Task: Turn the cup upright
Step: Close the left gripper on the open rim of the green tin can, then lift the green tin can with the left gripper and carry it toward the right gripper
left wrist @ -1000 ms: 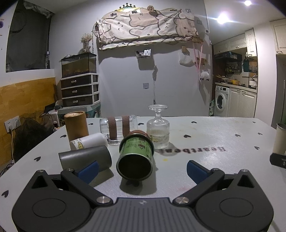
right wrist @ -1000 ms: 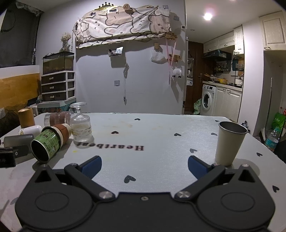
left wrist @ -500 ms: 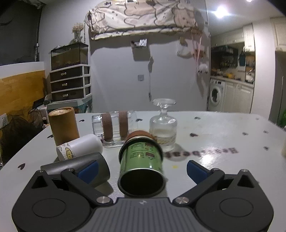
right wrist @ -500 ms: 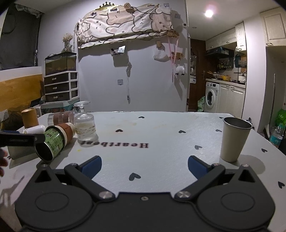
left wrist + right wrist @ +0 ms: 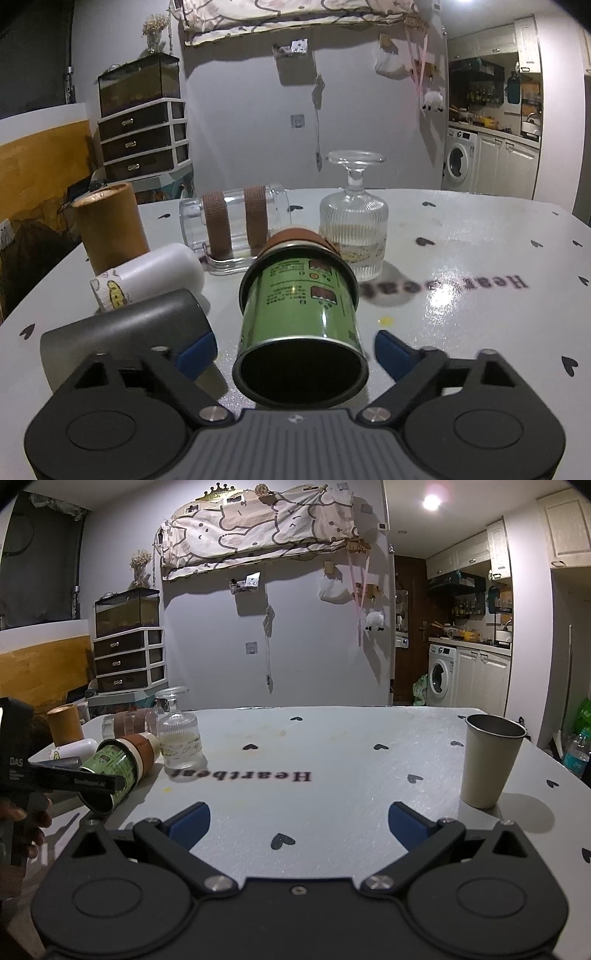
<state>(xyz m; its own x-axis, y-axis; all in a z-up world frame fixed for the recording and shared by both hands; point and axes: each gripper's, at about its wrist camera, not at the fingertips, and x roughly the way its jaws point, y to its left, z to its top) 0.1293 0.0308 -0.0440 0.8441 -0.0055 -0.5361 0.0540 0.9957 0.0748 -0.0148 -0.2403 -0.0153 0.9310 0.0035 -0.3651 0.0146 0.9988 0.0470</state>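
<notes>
Closer now, my left gripper (image 5: 293, 350) straddles, jaws open, the green metal cup (image 5: 301, 325) lying sideways near the grey heart-print table's (image 5: 332, 775) left edge, so I judge gripping and uprighting remain, while my right gripper (image 5: 297, 818) hovers open.

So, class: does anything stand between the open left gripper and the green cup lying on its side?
Nothing visible does. The green cup lies between the left gripper's open fingers, mouth toward the camera.
</notes>
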